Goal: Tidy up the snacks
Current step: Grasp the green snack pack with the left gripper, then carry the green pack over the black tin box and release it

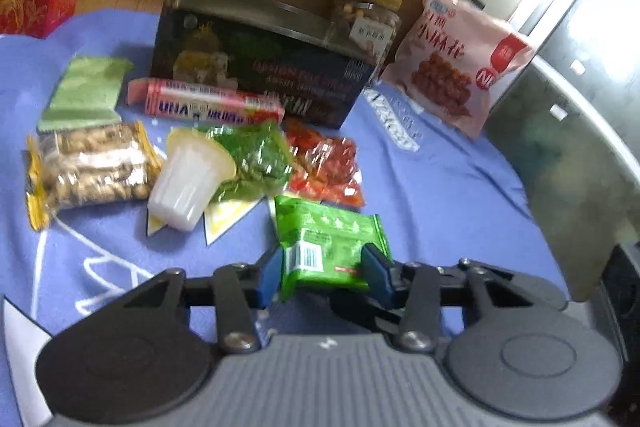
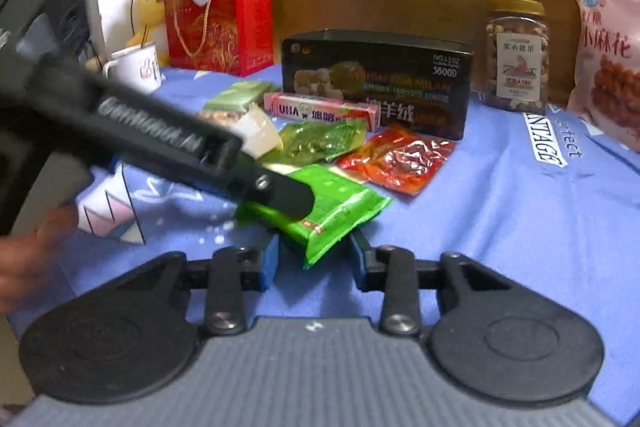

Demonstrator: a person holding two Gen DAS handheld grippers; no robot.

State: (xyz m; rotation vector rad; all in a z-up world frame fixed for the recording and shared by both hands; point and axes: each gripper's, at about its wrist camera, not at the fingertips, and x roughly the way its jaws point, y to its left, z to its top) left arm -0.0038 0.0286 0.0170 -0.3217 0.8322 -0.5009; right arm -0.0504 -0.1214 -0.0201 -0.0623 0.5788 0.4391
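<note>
Because the blue cloth (image 1: 440, 187) serves as the sorting surface, all snacks rest on it, with the large items stood along the back: the dark box (image 1: 256, 67), the pink bag (image 1: 456, 67) leaning upright to its right, and the nut jar (image 2: 514, 55) between them. This arrangement appears to keep tall items clear of the loose packets in front.

Ahead of the box lie the pink candy stick (image 1: 200, 101), the nut packet (image 1: 90, 167), the pale green packet (image 1: 82, 91), the tipped white jelly cup (image 1: 186, 183), the translucent green pouch (image 1: 252, 163) and the red pouch (image 1: 328, 167).

The bright green packet (image 1: 332, 243) lies nearest, apart from the others, and is the item being handled. The left gripper (image 1: 324, 271) points down at the cloth, its blue pads pressed on both side edges of the packet's near end. The right gripper (image 2: 314, 257) approaches from the other side, pitched downward, its jaws straddling a corner of the same packet; contact there cannot be confirmed. The left tool crosses the right wrist view diagonally, and the left hand (image 2: 24, 251) shows at the edge.
</note>
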